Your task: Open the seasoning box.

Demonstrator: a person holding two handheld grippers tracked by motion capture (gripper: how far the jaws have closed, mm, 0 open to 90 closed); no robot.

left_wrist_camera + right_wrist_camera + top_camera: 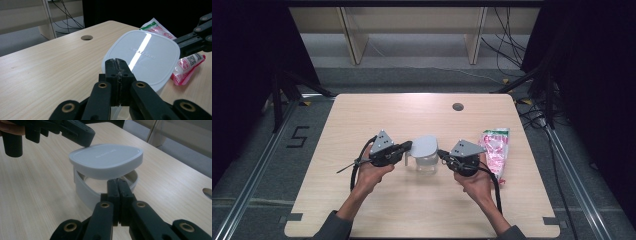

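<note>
A clear container (427, 165) stands mid-table, and its white lid (424, 145) sits askew on top, raised off the rim. My left gripper (408, 146) is shut, with its tips against the lid's left edge. In the left gripper view the closed jaws (117, 62) meet the lid (145, 57). My right gripper (441, 153) is shut too, its tips at the container's right side. In the right gripper view they (117, 181) touch the container's wall (85, 190) under the lid (105, 160), with the left gripper (86, 137) resting on the lid's far edge.
A red, white and green packet (495, 150) lies right of the container, close to my right hand. The wooden table (412, 115) has a round cable hole (457, 106) near its far edge. Beyond the table are cables and shelf legs on the floor.
</note>
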